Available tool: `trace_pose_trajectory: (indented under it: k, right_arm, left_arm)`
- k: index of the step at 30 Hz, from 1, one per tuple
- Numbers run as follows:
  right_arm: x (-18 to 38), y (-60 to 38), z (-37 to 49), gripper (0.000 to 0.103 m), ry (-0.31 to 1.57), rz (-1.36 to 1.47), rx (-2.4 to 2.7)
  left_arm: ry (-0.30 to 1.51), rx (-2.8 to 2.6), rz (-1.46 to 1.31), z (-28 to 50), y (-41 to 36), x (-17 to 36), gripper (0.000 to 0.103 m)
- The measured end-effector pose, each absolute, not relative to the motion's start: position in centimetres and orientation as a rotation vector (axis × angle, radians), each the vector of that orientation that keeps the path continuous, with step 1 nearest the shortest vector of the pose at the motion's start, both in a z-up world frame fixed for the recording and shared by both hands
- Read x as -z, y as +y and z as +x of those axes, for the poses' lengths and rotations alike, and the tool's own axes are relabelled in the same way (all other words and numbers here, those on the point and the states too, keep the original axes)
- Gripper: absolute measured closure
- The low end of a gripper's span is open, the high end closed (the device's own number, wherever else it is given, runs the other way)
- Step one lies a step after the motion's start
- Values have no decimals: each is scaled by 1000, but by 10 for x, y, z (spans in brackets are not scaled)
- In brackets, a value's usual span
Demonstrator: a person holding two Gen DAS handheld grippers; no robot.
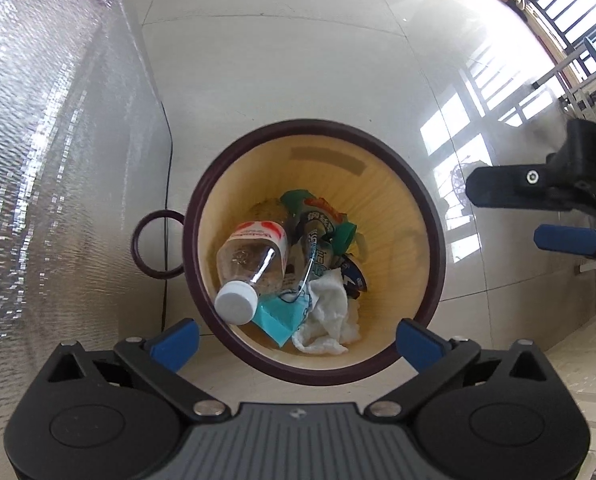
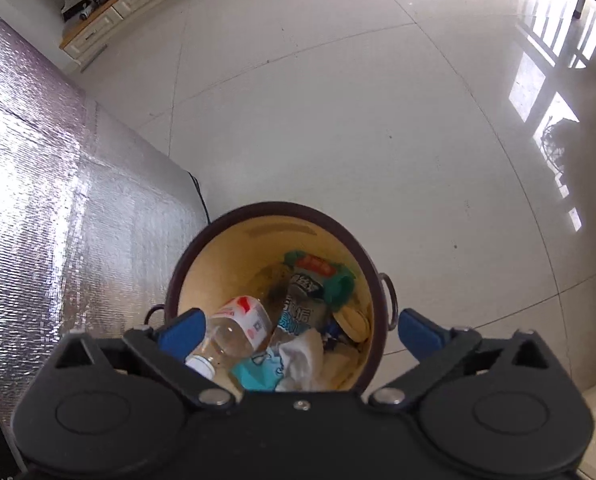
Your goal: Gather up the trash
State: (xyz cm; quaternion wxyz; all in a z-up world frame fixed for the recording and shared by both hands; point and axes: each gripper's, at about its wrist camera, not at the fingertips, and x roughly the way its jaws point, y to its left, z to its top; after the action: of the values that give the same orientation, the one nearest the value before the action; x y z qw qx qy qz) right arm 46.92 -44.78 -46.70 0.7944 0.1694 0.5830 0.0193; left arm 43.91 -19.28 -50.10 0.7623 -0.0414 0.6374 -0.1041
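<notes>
A round bin with a dark brown rim [image 1: 426, 200] [image 2: 372, 276] and a yellow inside stands on the floor below both grippers. In it lie a clear plastic bottle [image 1: 253, 258] [image 2: 233, 334] with a white cap, a teal face mask [image 1: 275, 320] [image 2: 253, 376], crumpled white tissue [image 1: 330, 316] [image 2: 302, 356] and colourful snack wrappers [image 1: 318, 220] [image 2: 314, 280]. My left gripper [image 1: 298, 338] hangs above the bin, open, nothing between its blue pads. My right gripper [image 2: 298, 332] is also open and empty over the bin; in the left wrist view the right gripper's fingers [image 1: 566, 238] show at the right edge.
A silver foil mat [image 1: 57, 160] [image 2: 57, 200] covers the floor to the left, close to the bin. Glossy white tile [image 1: 298, 60] [image 2: 378, 120] stretches beyond. A low cabinet [image 2: 109, 12] stands far back. Window bars [image 1: 570, 8] and furniture legs sit at the right.
</notes>
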Motion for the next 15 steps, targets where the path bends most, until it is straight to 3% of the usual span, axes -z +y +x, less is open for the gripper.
trace_pose_trajectory:
  k: [15]
  right_arm:
    - [387,-444,444,0,1196,343,-47]
  left_arm:
    - [1266,216,-79,422,-186,409,0]
